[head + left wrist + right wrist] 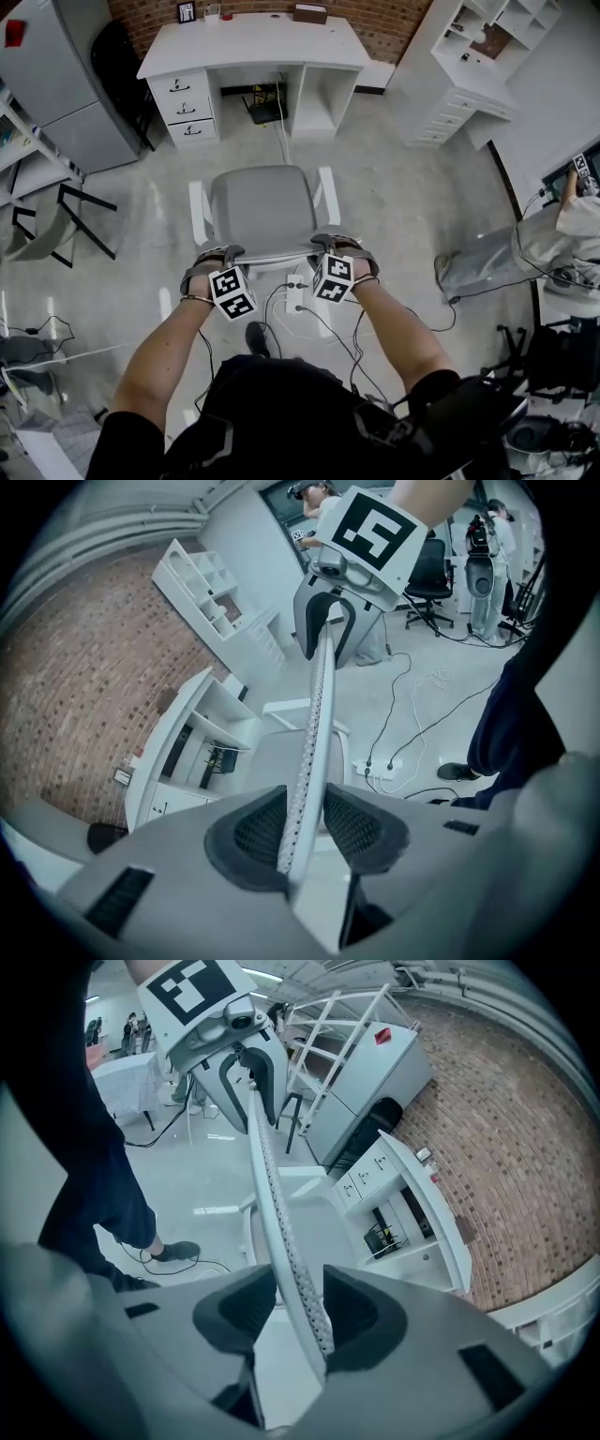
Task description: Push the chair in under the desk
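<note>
The grey chair with white armrests stands on the floor, facing the white desk, with a gap of floor between them. Its backrest top edge is nearest me. My left gripper clamps the left end of that edge and my right gripper clamps the right end. In the left gripper view the mesh backrest runs between the pads of the left gripper and touches both. In the right gripper view the backrest sits likewise inside the right gripper.
The desk has drawers at the left and an open knee space holding a dark item. A power strip with cables lies under the chair's rear. A grey cabinet, a folding chair, white shelves and a crouching person flank the area.
</note>
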